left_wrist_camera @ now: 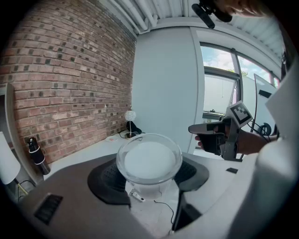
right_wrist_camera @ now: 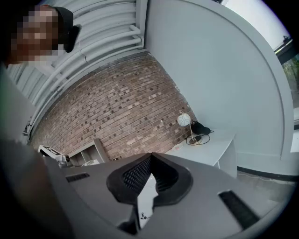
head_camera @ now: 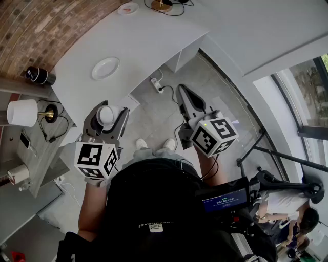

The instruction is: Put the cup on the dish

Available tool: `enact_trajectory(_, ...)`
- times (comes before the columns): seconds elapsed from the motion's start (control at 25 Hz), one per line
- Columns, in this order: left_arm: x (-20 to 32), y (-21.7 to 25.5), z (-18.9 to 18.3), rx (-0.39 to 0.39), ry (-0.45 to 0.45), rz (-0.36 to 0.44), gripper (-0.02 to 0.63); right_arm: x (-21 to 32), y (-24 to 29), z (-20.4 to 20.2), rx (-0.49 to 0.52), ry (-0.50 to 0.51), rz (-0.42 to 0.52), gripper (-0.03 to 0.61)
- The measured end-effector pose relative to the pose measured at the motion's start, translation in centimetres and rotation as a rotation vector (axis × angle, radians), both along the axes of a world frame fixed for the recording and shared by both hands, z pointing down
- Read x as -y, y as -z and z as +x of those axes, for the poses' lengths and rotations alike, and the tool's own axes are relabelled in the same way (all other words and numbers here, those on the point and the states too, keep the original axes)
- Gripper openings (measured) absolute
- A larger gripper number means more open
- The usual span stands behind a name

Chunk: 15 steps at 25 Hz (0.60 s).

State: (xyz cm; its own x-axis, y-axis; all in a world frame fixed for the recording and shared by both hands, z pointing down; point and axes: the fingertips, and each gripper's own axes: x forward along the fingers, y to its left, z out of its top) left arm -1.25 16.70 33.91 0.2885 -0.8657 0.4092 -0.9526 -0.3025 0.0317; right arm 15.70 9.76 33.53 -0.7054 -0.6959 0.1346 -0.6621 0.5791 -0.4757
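- The left gripper point(head_camera: 107, 112) had its fingers spread wide around the cup point(left_wrist_camera: 148, 158). They pinched it from both sides, and the cup's open top faced up.
- The right gripper point(right_wrist_camera: 152, 163) had its fingers pressed together, with nothing in them. It hung off to the side, over the floor.
- The cup was up in the air, near the front edge of the white bench point(head_camera: 148, 36).
- The dish point(head_camera: 105, 68) lay flat on the bench, further in and well apart from the cup.
- This looked like the carrying part of the job. The cup was picked up but was not yet over the dish.
- To do it well, the cup would need to go forward until it was right above the middle of the dish. It would need to be kept level so it did not tip.
- Then it would need to come down slowly. The fingers should let go only once the cup's bottom rested on the dish.
- The cup looked smooth and round, so it might slip. A steady squeeze would help.
- A smaller dish point(head_camera: 128, 7) lay at the far end of the bench, near a lamp point(left_wrist_camera: 130, 115). The nearer dish looked like the better one to use.
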Motion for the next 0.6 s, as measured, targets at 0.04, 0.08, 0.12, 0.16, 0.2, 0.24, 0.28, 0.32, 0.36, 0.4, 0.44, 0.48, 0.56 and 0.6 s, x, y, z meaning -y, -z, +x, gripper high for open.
enact_trajectory(0.04, -0.1, 0.0, -0.1, -0.002, -0.001, -0.001, 0.267, 0.0, 0.0, 0.0, 0.0, -0.005, 0.001, 0.002)
enact_trajectory(0.08, -0.2, 0.0, -0.3, -0.005, -0.002, -0.001, 0.267, -0.1, 0.1, 0.0, 0.0, -0.009, 0.003, 0.002)
enact_trajectory(0.12, -0.2, 0.0, -0.4, -0.007, -0.003, -0.002, 0.267, 0.0, 0.1, -0.1, 0.0, -0.013, 0.004, 0.002)
enact_trajectory(0.16, -0.2, 0.0, -0.5, -0.009, -0.005, -0.002, 0.267, 0.0, 0.1, -0.2, 0.001, -0.017, 0.004, 0.002)
enact_trajectory(0.2, -0.1, 0.1, -0.6, -0.011, -0.008, -0.001, 0.267, 0.0, 0.1, -0.3, 0.002, -0.021, 0.003, 0.002)
enact_trajectory(0.24, 0.0, 0.1, -0.7, -0.012, -0.013, -0.001, 0.267, 0.0, 0.1, -0.4, 0.003, -0.025, 0.001, 0.002)
enact_trajectory(0.28, 0.1, 0.1, -0.8, -0.014, -0.018, -0.001, 0.267, -0.1, 0.1, -0.5, 0.004, -0.029, -0.001, 0.002)
enact_trajectory(0.32, 0.2, 0.2, -0.9, -0.015, -0.022, 0.0, 0.267, -0.2, 0.1, -0.6, 0.004, -0.032, -0.002, 0.002)
enact_trajectory(0.36, 0.3, 0.3, -1.1, -0.016, -0.026, 0.001, 0.267, -0.2, 0.1, -0.7, 0.003, -0.034, -0.003, 0.002)
enact_trajectory(0.4, 0.3, 0.3, -1.2, -0.017, -0.03, 0.002, 0.267, -0.3, 0.1, -0.8, 0.002, -0.035, -0.004, 0.002)
enact_trajectory(0.44, 0.4, 0.3, -1.4, -0.017, -0.034, 0.003, 0.267, -0.3, 0.1, -1.0, 0.0, -0.036, -0.006, 0.002)
enact_trajectory(0.48, 0.4, 0.3, -1.5, -0.018, -0.036, 0.002, 0.267, -0.4, 0.1, -1.0, -0.003, -0.037, -0.008, 0.002)
enact_trajectory(0.56, 0.4, 0.2, -1.9, -0.025, -0.038, 0.001, 0.267, -0.4, 0.2, -1.2, -0.011, -0.045, -0.01, 0.002)
enact_trajectory(0.6, 0.3, 0.1, -2.1, -0.031, -0.037, 0.0, 0.267, -0.4, 0.2, -1.2, -0.015, -0.05, -0.01, 0.002)
